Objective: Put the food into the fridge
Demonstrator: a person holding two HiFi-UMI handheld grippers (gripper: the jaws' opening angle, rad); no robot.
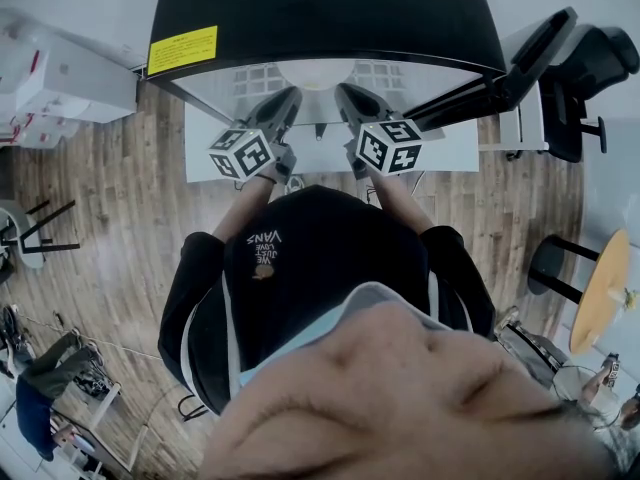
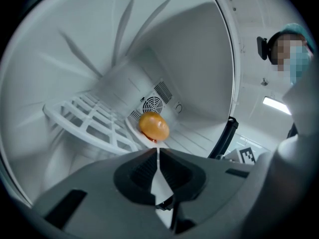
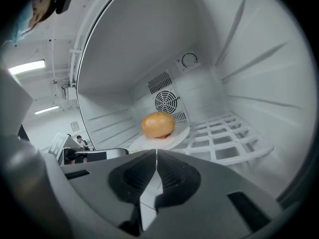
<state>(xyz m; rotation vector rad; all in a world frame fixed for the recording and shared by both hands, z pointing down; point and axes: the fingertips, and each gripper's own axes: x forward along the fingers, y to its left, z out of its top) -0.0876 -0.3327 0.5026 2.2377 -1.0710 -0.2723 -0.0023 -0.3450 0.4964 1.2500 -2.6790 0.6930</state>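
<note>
A round orange-brown bun (image 2: 153, 125) (image 3: 158, 125) lies on a white plate (image 2: 137, 131) (image 3: 177, 135) inside the white fridge, in front of the fan grille (image 3: 166, 101). The plate shows in the head view as a pale disc (image 1: 315, 74) under the fridge's black top (image 1: 330, 13). My left gripper (image 1: 292, 96) (image 2: 158, 152) and right gripper (image 1: 342, 90) (image 3: 156, 153) reach into the fridge side by side, each shut on the plate's near rim. The plate hangs level with the white wire shelf (image 2: 84, 116) (image 3: 224, 138); whether it rests there I cannot tell.
The black fridge door (image 1: 520, 68) stands open to the right. The fridge's curved white walls close in around both grippers. A black office chair (image 1: 590, 78) and a round wooden table (image 1: 605, 288) stand on the wooden floor at the right.
</note>
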